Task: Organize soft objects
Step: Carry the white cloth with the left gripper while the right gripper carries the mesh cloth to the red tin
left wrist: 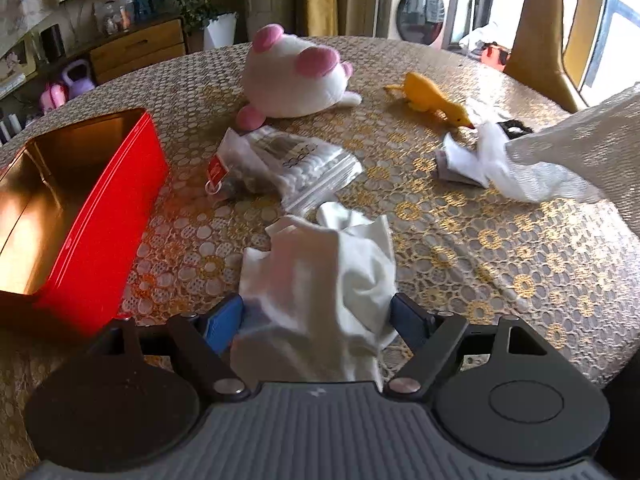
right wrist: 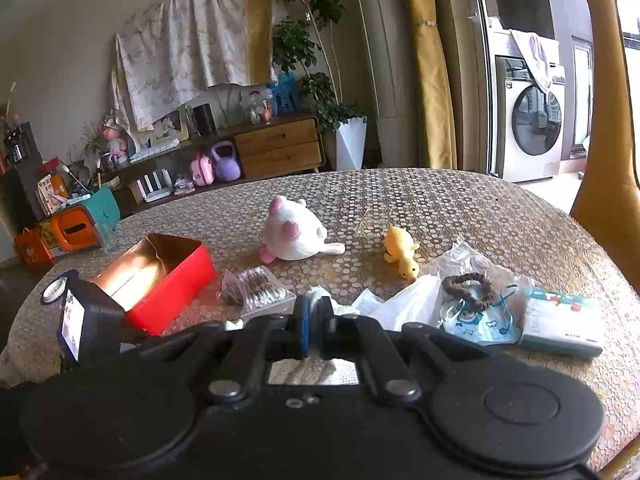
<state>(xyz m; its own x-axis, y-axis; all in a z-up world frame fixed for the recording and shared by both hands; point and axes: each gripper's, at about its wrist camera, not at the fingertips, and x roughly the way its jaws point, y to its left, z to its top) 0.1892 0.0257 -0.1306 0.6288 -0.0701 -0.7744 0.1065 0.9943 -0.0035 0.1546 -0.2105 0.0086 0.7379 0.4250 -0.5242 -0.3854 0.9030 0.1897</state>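
A crumpled white cloth (left wrist: 320, 276) lies between the fingers of my left gripper (left wrist: 316, 320), whose blue pads stand wide apart on either side of it. My right gripper (right wrist: 316, 312) is shut on a bit of white cloth (right wrist: 320, 294). An open red tin box (left wrist: 80, 216) stands at the left; it also shows in the right wrist view (right wrist: 160, 276). A white and pink plush (left wrist: 296, 76) and a yellow duck toy (left wrist: 432, 100) lie further back.
Clear bags of cotton swabs (left wrist: 296, 164) lie by the box. White tissue and a folded paper (left wrist: 480, 160) lie at the right. A face mask (right wrist: 480, 320), a brown hair tie (right wrist: 468, 288) and a tissue pack (right wrist: 560, 324) lie at the right. A yellow chair (right wrist: 600, 140) stands beyond the table edge.
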